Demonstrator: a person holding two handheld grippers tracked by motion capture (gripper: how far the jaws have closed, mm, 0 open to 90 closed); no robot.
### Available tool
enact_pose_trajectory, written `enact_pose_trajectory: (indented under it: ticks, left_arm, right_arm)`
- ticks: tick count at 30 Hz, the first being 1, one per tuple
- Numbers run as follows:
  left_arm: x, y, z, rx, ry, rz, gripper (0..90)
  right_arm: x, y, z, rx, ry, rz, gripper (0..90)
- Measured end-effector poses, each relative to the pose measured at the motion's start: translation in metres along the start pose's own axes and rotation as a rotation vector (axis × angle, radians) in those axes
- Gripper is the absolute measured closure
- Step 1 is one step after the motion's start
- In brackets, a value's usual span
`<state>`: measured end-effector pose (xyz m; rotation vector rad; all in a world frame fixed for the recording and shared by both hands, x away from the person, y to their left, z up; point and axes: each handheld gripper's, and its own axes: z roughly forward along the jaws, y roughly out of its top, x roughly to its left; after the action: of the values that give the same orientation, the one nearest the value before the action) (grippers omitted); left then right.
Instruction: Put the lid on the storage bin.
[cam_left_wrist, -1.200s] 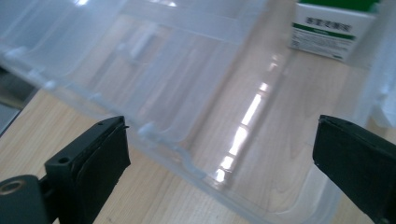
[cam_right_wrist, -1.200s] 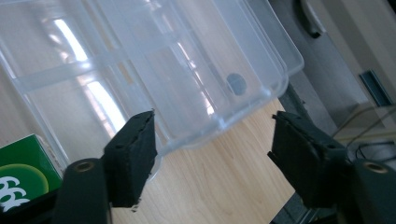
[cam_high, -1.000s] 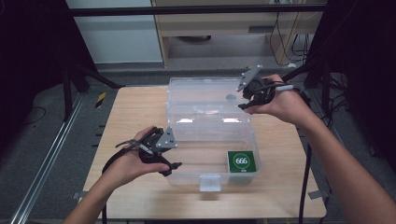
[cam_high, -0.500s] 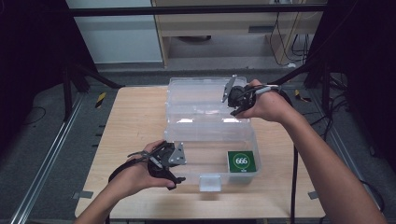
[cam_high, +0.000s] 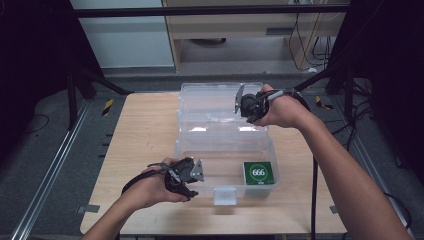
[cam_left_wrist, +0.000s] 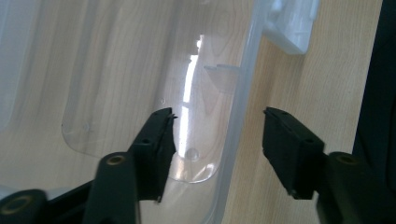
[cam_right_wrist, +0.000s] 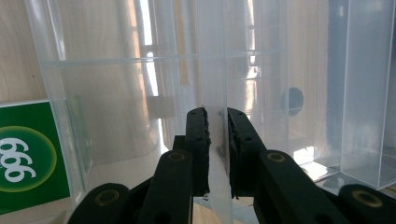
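Clear plastic storage box (cam_high: 225, 165) sits on the wooden table (cam_high: 135, 130), toward its right half; front wall close to the near edge, hinged lid (cam_high: 212, 102) thrown back toward the far edge. A green card marked 666 (cam_high: 258, 172) lies inside at the box's near right corner. White latch (cam_high: 224, 195) hangs off the front wall.

Right hand-held gripper (cam_right_wrist: 216, 140): jaws have just been closing and now stand nearly together, a thin clear panel of the lid pinched between the pads. In the high view it sits at the lid's right end (cam_high: 248, 106).

Left hand-held gripper (cam_left_wrist: 217, 149): jaws have just been closing, about half open, straddling the box's front rim (cam_left_wrist: 236, 140) near its left corner. Neither pad touches the plastic yet; one is inside the wall, the other outside over the table.

Step in hand, as judged: steady the base with the left, swing the lid with the right.

Notes for doing it well:
- Finish closing the left on the rim before the lid moves; an unheld base will likely slide or tip.
- Keep the rim centred between the pads so it does not skate out.
- Follow the hinge arc with the right; avoid twisting the thin panel.
- Lower the lid squarely so the latch meets its catch.
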<state>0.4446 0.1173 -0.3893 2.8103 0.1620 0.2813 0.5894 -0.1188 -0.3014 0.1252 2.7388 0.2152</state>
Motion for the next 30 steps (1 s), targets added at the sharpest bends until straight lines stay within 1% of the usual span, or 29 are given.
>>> enact_pose_trajectory:
  ticks: [1, 2, 3, 5, 6, 7, 8, 10, 13, 14, 16, 21, 22, 24, 26, 30]
  left_arm:
    - [0.0, 0.0, 0.0, 0.007, -0.002, 0.011, 48.7]
    - [0.0, 0.0, 0.0, 0.008, -0.009, 0.004, 51.2]
    - [0.001, 0.0, 0.0, 0.009, -0.01, 0.011, 53.7]
    - [0.002, -0.001, 0.0, 0.011, -0.018, -0.004, 58.1]
    - [0.002, -0.001, 0.0, 0.011, -0.018, -0.004, 59.5]
    - [0.003, 0.0, 0.001, 0.028, -0.029, -0.011, 59.5]
    - [0.004, 0.001, 0.002, 0.041, -0.033, -0.009, 61.4]
    - [0.004, 0.003, 0.003, 0.053, -0.032, -0.004, 64.0]
    - [0.002, 0.004, 0.007, 0.082, -0.029, 0.025, 66.8]
    - [0.002, 0.005, 0.009, 0.084, -0.022, 0.032, 68.5]
    - [0.002, 0.006, 0.01, 0.083, -0.026, 0.035, 70.8]
    - [0.003, 0.005, 0.012, 0.067, -0.067, 0.008, 80.2]
    - [0.004, 0.004, 0.012, 0.061, -0.068, 0.005, 81.5]
    - [0.005, 0.003, 0.012, 0.051, -0.07, -0.013, 81.6]
    - [0.006, 0.002, 0.012, 0.043, -0.071, -0.019, 81.6]
    - [0.009, 0.003, 0.014, 0.027, -0.058, -0.037, 81.4]
  right_arm:
    - [0.0, 0.0, 0.0, 0.001, 0.002, -0.004, 80.7]
    - [0.0, 0.0, 0.0, 0.003, 0.004, -0.005, 80.8]
    - [-0.001, 0.0, 0.0, -0.003, 0.006, -0.003, 80.8]
    - [-0.001, -0.001, 0.0, 0.002, 0.007, 0.0, 80.8]
    - [-0.001, -0.001, 0.0, 0.002, 0.007, 0.0, 80.8]
    - [-0.001, -0.001, 0.0, 0.003, 0.007, 0.001, 80.8]
    - [-0.001, -0.001, 0.0, 0.001, 0.006, 0.0, 80.8]
    - [-0.001, 0.0, 0.0, 0.007, 0.003, -0.001, 80.8]
    - [0.001, 0.001, 0.001, 0.008, -0.009, -0.005, 80.6]
    - [0.001, 0.001, 0.0, 0.012, -0.012, -0.006, 80.6]
    - [0.002, 0.001, 0.0, 0.014, -0.017, -0.014, 80.7]
    - [0.002, 0.001, 0.0, 0.018, -0.016, -0.016, 81.1]
    - [0.001, 0.001, 0.0, 0.02, -0.016, -0.018, 81.2]
    - [0.001, 0.001, 0.0, 0.023, -0.015, -0.017, 81.2]
    - [-0.001, 0.0, 0.001, 0.022, -0.013, -0.014, 81.3]
    - [-0.004, 0.001, 0.002, 0.03, -0.022, -0.011, 81.5]
